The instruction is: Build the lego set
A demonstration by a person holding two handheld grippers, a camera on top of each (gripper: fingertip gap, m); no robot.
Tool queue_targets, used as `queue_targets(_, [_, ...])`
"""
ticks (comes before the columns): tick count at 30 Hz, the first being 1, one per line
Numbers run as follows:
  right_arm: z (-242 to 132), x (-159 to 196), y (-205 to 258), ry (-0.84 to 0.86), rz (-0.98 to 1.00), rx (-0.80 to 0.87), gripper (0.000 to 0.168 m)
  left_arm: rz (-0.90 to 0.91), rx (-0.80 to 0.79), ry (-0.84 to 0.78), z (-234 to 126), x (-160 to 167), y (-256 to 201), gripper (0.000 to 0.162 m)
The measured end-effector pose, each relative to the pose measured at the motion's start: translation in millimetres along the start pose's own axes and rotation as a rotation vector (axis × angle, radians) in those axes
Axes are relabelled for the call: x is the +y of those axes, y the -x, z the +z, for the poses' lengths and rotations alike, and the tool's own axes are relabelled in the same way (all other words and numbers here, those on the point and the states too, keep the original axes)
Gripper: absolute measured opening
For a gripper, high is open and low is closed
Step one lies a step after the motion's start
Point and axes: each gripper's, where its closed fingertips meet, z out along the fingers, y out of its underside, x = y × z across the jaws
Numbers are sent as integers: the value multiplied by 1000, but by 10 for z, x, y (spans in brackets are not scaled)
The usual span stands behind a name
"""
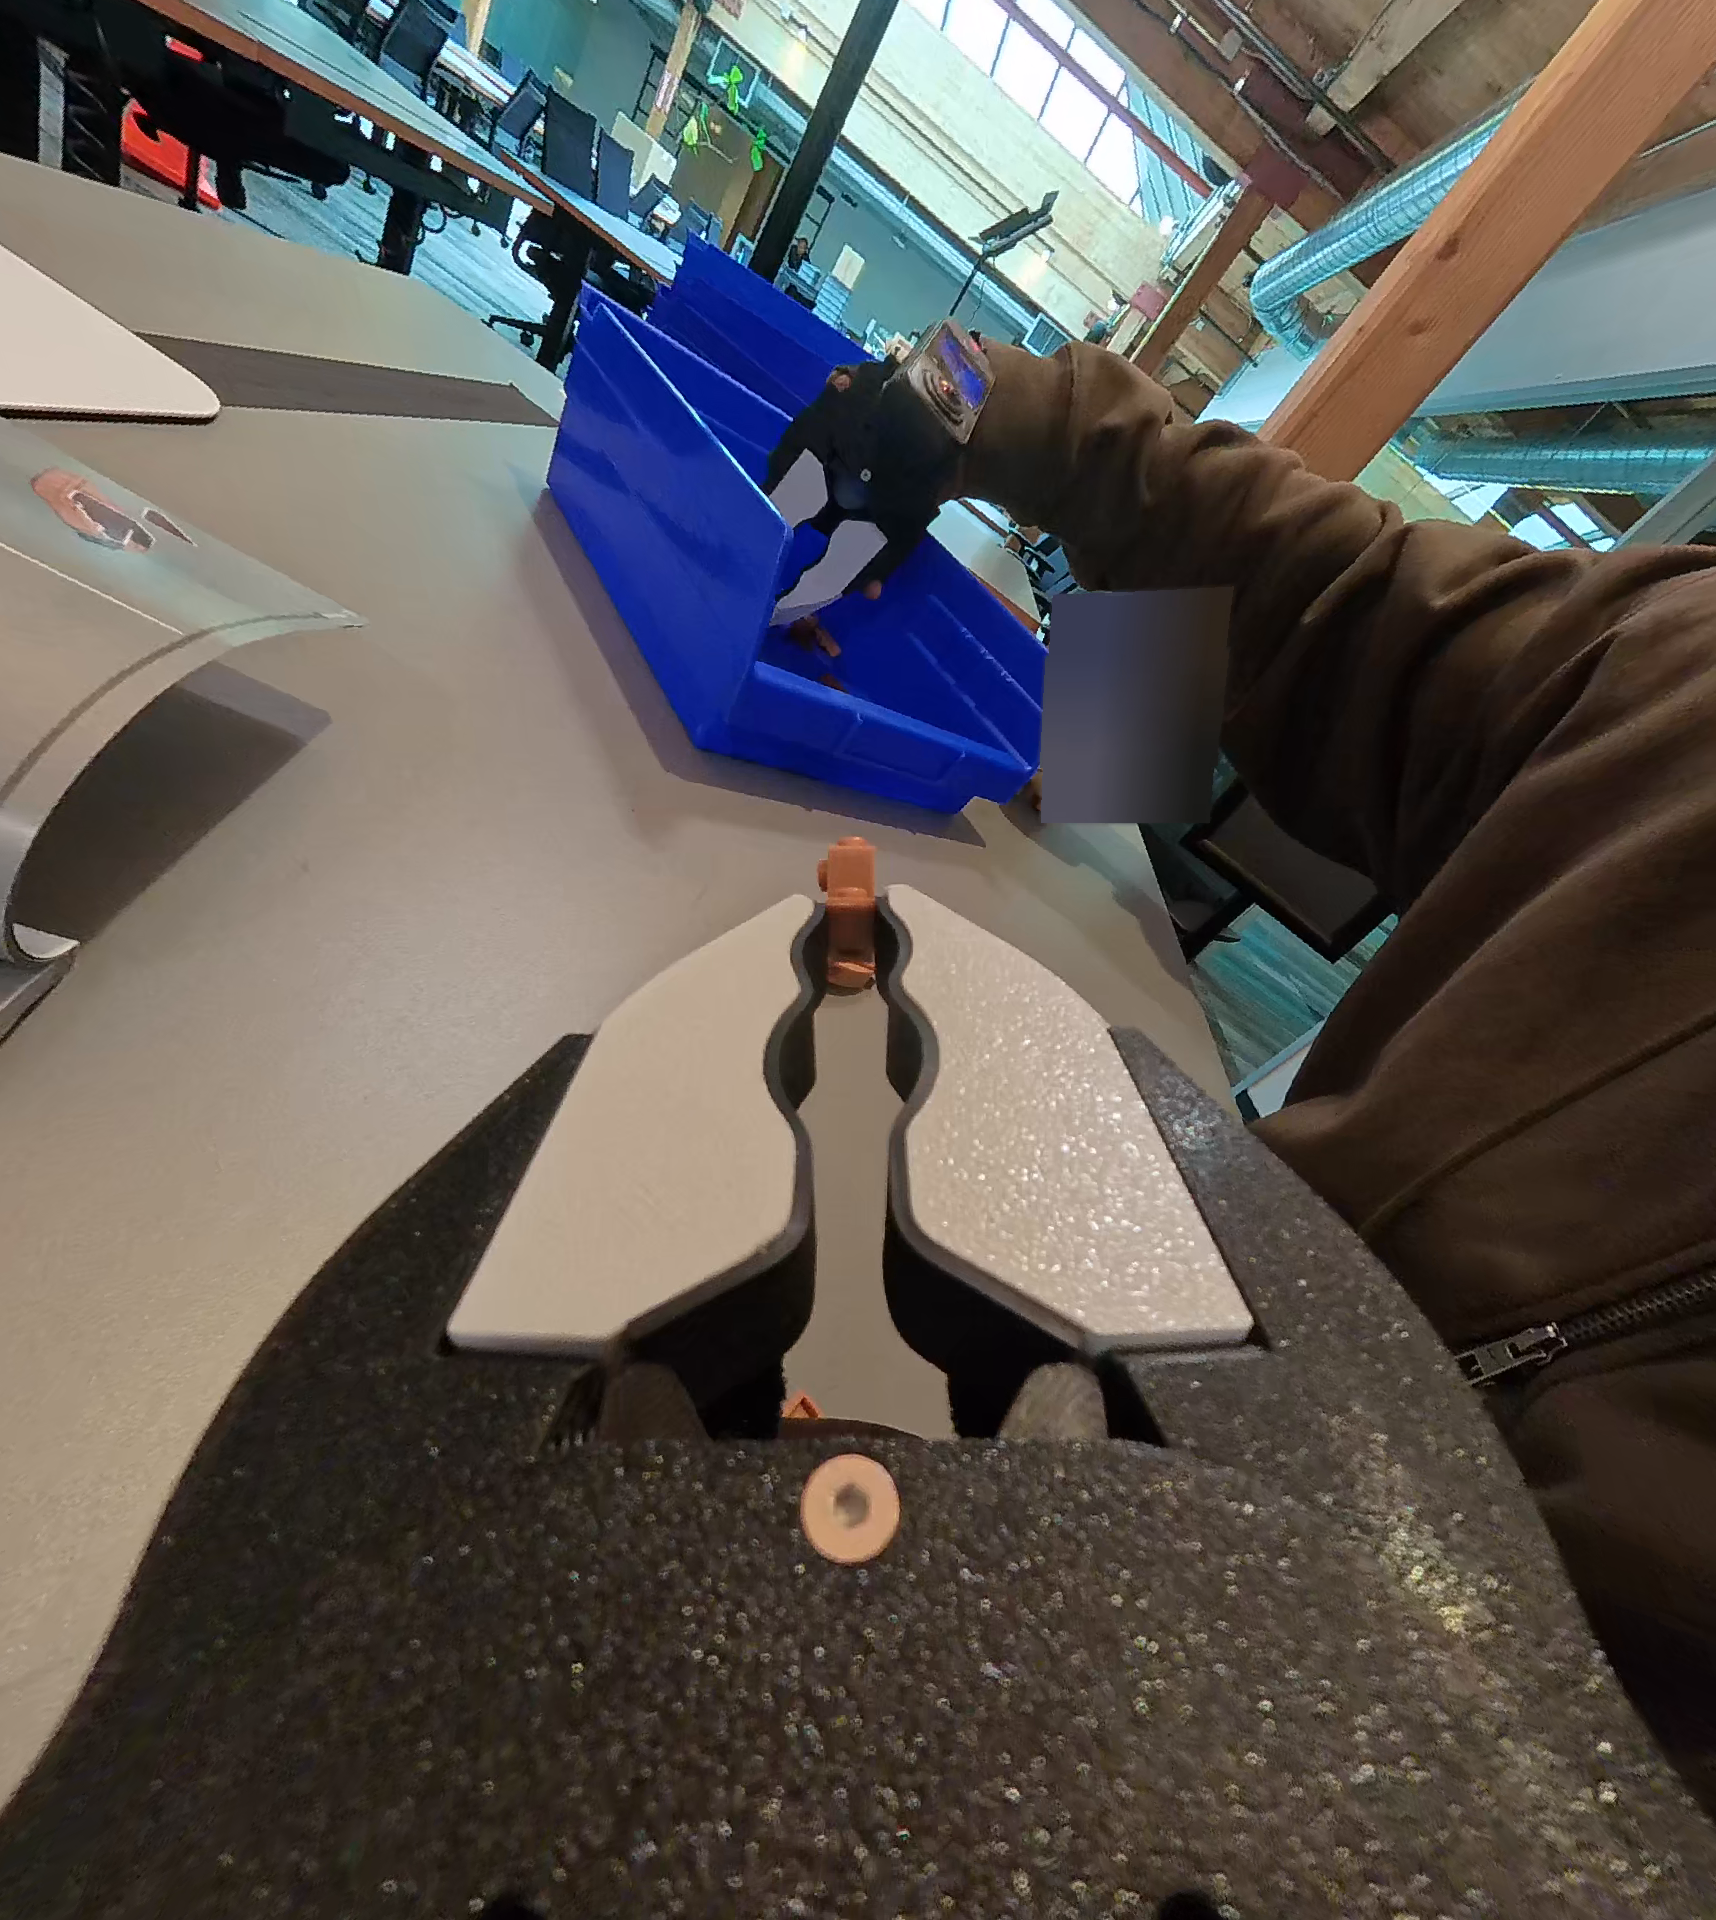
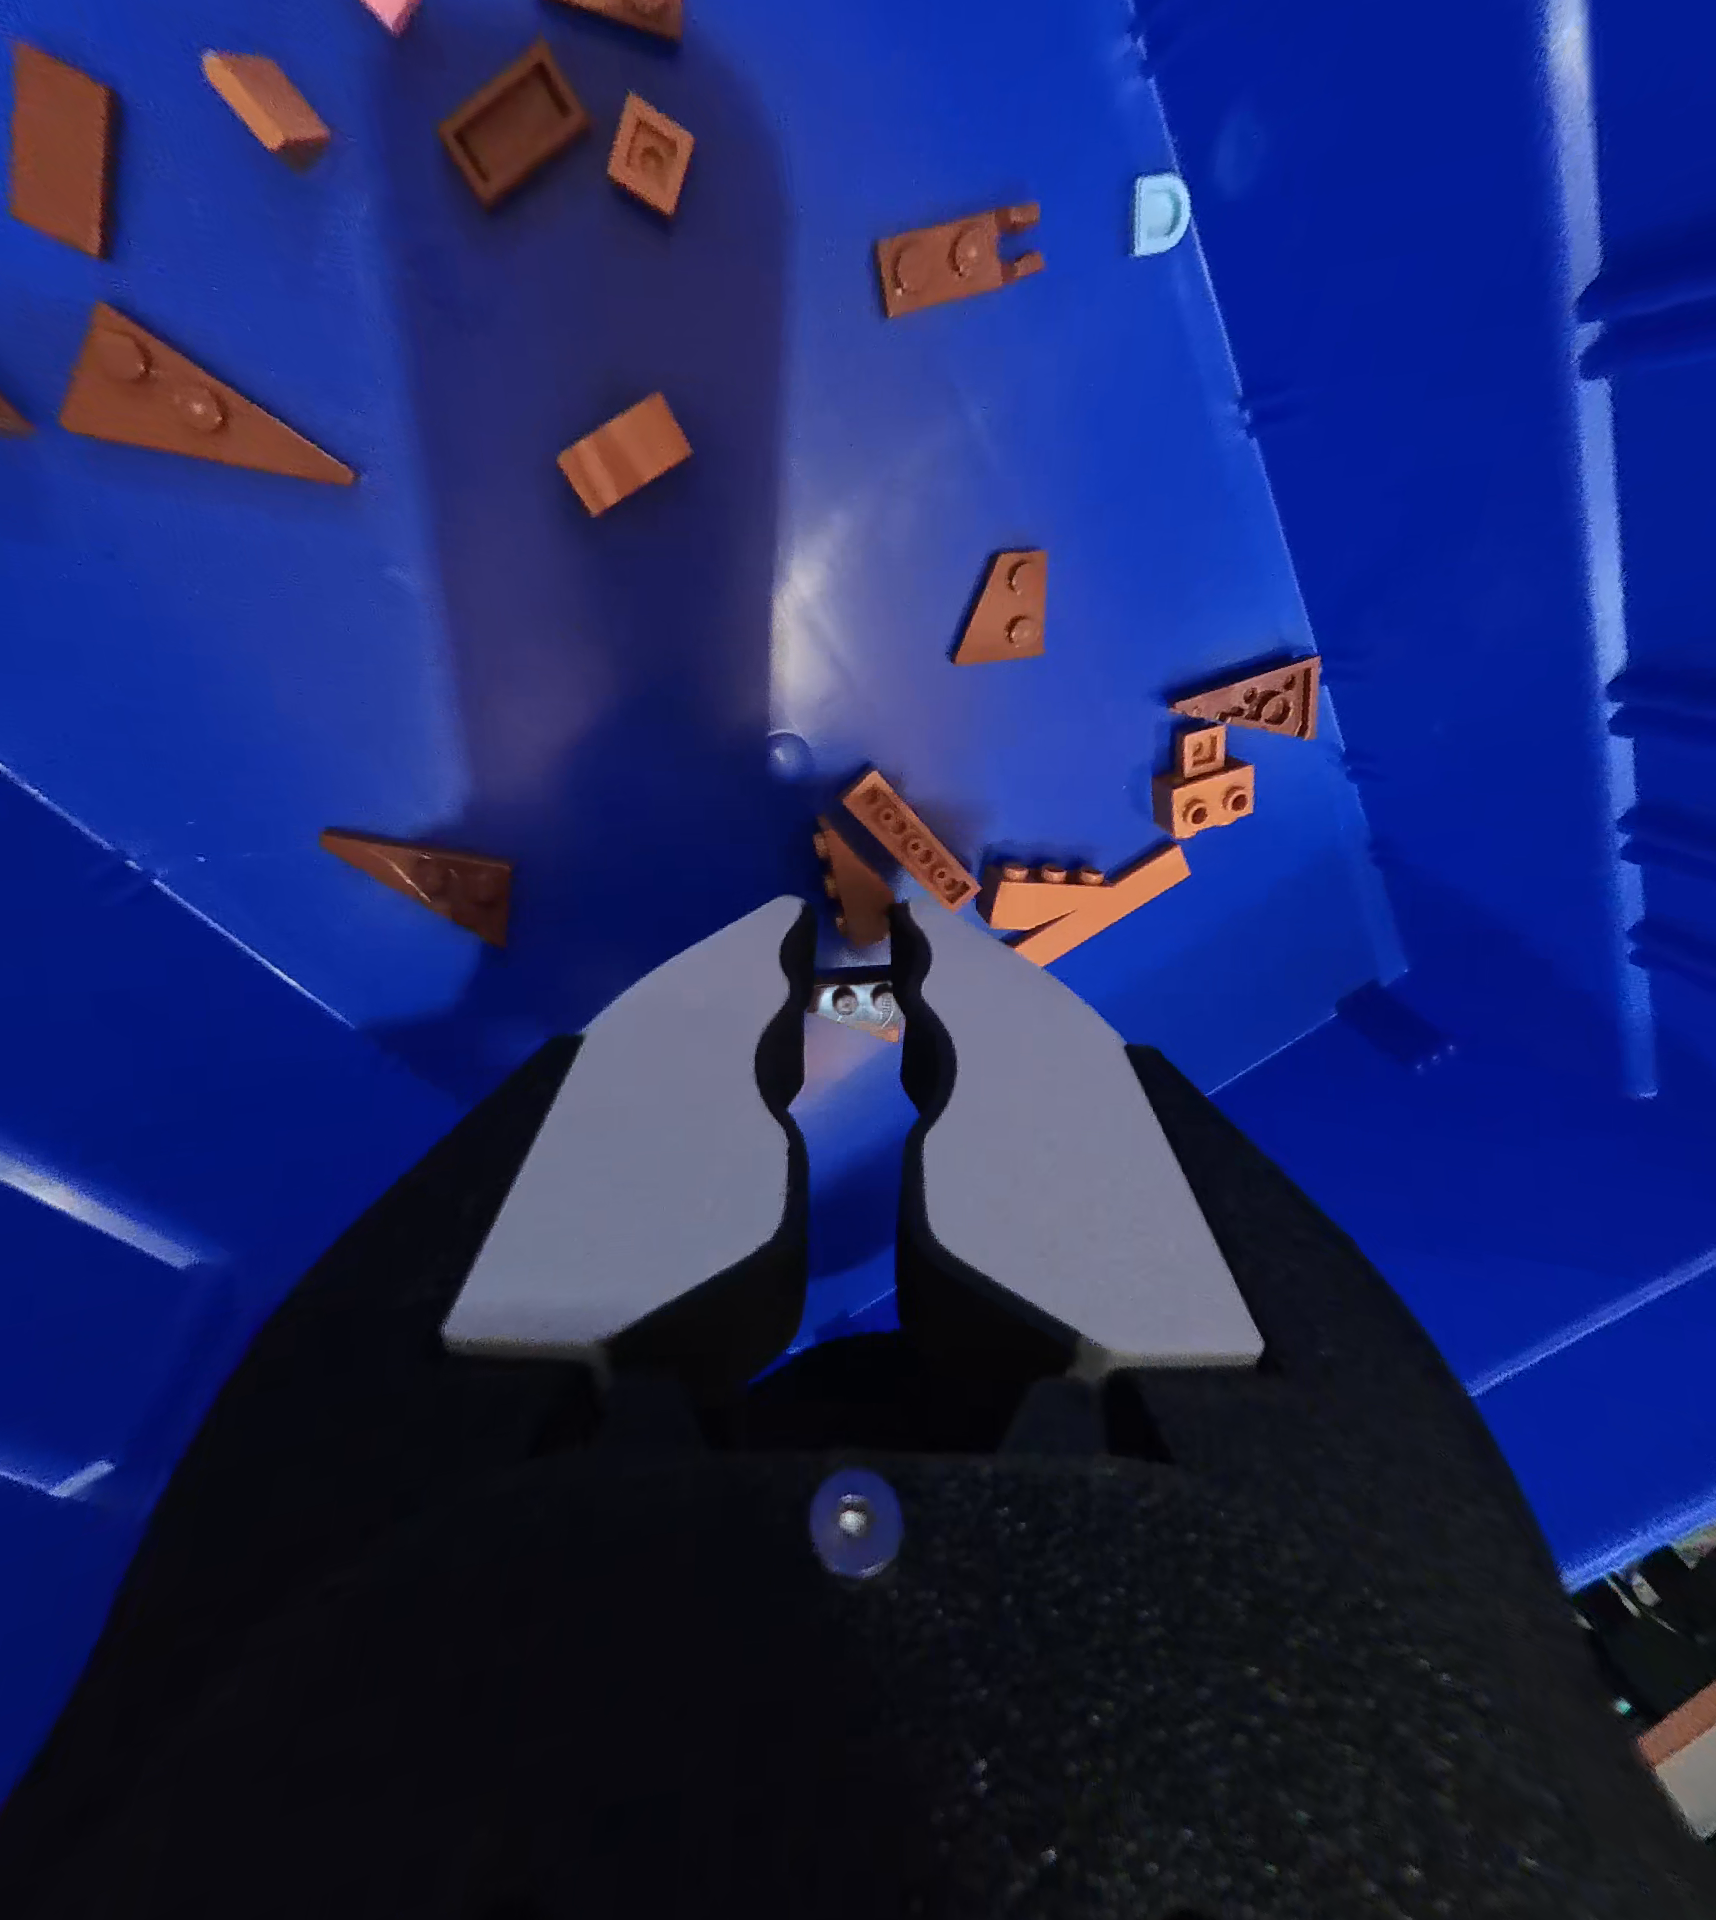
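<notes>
The left gripper (image 1: pixel 849 914) lies low and level with its fingers (image 1: pixel 698 1091) nearly closed, pinching at the tips, while the right gripper (image 2: pixel 852 925), at the end of a brown-sleeved arm (image 1: pixel 1249 520) reaching forward, points steeply downward, its fingers (image 2: pixel 1041 1143) likewise drawn close and pinching at the tips.

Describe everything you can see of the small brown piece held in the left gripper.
The small brown piece is a little assembly of matte plastic, standing roughly upright. A studded, knobbly block at the top sticks out beyond the tips, and a narrower stem runs down between the grey fingers of the left gripper, which pinch it at the tips above the grey table. Nothing else touches it.
</notes>
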Motion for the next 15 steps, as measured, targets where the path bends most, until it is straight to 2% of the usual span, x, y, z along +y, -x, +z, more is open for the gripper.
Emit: queue_targets(15, [9, 21, 26, -9, 61, -85, 16, 3, 0, 3, 4, 1, -7, 8])
